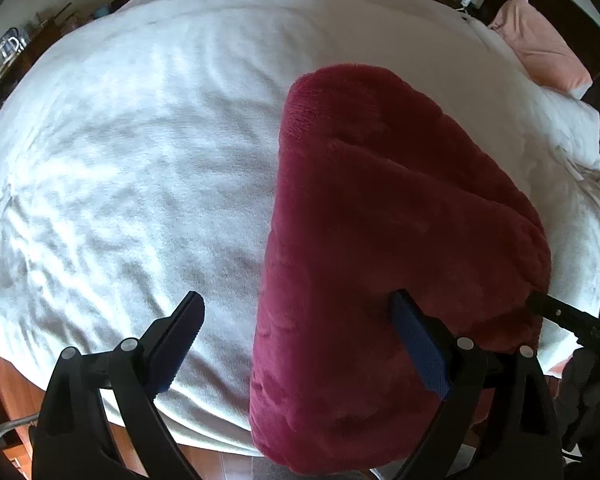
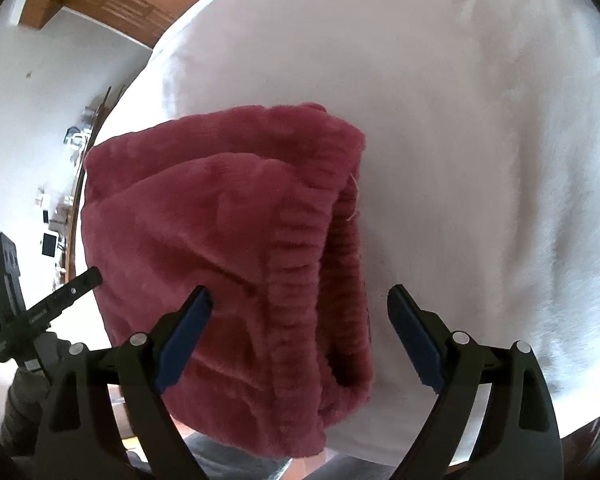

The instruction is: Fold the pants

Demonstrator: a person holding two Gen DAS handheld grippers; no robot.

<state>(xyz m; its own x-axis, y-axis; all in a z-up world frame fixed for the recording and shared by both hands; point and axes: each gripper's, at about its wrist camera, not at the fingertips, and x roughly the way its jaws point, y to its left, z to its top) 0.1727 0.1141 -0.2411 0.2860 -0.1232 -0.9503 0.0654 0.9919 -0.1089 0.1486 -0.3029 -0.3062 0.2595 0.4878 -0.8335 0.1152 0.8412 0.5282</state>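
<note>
Fleecy crimson pants (image 1: pixel 380 248) already folded into a thick, compact bundle, lying at the near edge of a bed spread with a white blanket (image 1: pixel 140 160), one end overhanging the edge toward the wooden floor. Ribbed waistband (image 2: pixel 300 248) showing in the right wrist view, doubled over on itself along the bundle's right side, layers stacked several deep. Left gripper (image 1: pixel 300 312) wide open, nothing clamped: one blue pad over bare blanket, the other over the bundle's top, though hard to say whether touching the pile or just above it. Right gripper (image 2: pixel 300 304) likewise spread wide and holding nothing, waistband edge framed between the fingers without being pinched. Pink pillow (image 1: pixel 540 44) well apart at the far corner, against a white one. Judging by the shape, most folds done and the cloth let go; left, perhaps, only a pat to flatten the puffy top, a squaring of the waistband edge, and a nudge further onto the bed so the hanging end does not drag the bundle off.
</note>
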